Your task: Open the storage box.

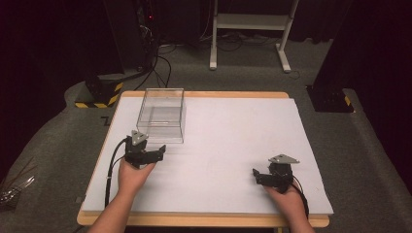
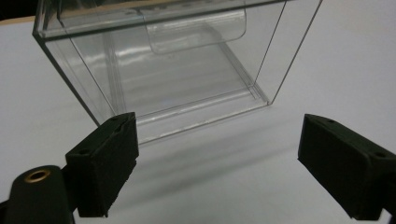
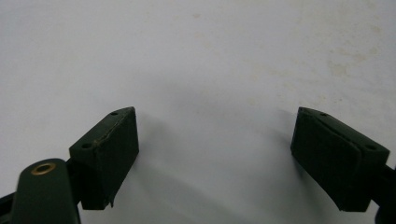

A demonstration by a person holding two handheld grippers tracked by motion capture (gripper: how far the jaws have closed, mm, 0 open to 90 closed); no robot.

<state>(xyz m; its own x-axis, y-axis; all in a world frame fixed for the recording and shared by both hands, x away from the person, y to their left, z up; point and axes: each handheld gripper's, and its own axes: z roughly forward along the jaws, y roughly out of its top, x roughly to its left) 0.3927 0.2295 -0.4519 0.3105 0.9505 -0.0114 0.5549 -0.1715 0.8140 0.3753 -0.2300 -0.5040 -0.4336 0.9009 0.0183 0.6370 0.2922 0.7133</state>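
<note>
Closest to the person, the right gripper (image 1: 256,175) sits low on the white worktop (image 1: 233,141) near the right front edge. In the right gripper view its 2 black fingers (image 3: 106,156) are spread wide with just bare white worktop between them, so it holds nothing. A bit farther in, on the left side, the left gripper (image 1: 162,150) points at the clear plastic box (image 1: 162,114). Its fingers (image 2: 103,163) are spread wide too, with nothing between them, and they are near the front bottom edge of the box but not touching it. The box stands upright on the worktop, toward the back left, just past the left gripper. It looks empty, and it seems to have a see-through drawer or tray inside with a curved lip near the top. I think the left gripper is getting ready to take hold of the box. What could go wrong: the box is smooth and light, so a push from 1 finger could make it slide away or tip over. The walls are see-through, so it is easy to misjudge the edge and bump it. A hard squeeze could also make the slippery box pop out.
</note>
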